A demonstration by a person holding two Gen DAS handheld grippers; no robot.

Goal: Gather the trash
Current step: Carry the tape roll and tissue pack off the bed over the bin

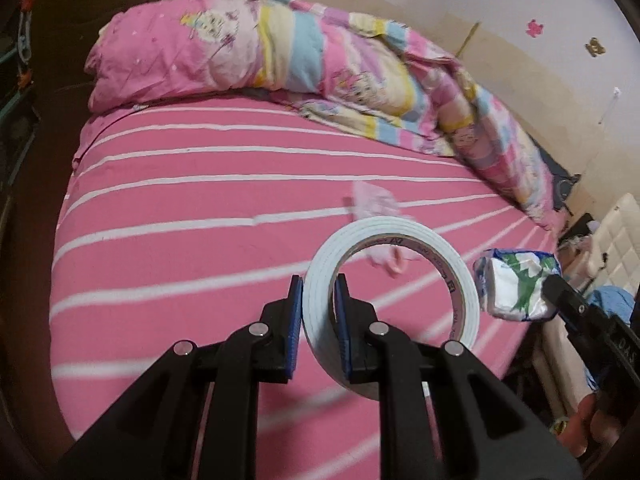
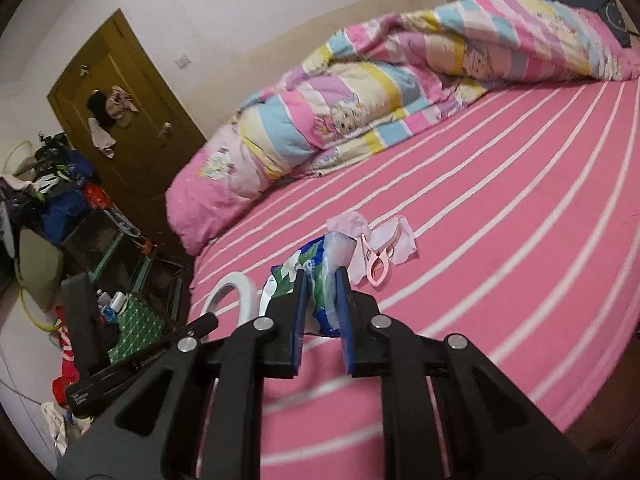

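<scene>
My left gripper (image 1: 318, 280) is shut on the wall of a white tape roll (image 1: 400, 232), one pad outside the ring and one inside, held above the pink striped bed (image 1: 180, 240). My right gripper (image 2: 320, 274) is shut on a crumpled blue, green and white plastic wrapper (image 2: 316, 276), also lifted off the sheet. The same wrapper (image 1: 516, 284) shows at the right of the left wrist view, and the tape roll (image 2: 236, 292) at the left of the right wrist view. A pale pink scrap (image 2: 384, 236) and a pink clothes peg (image 2: 378, 262) lie on the bed beyond.
A rolled pastel quilt (image 2: 360, 112) lies along the far side of the bed. A brown door (image 2: 132, 120) with clothes hung on it stands at the left, beside piled clutter and a shelf (image 2: 104, 248). A cream padded headboard (image 1: 616, 236) is at the right.
</scene>
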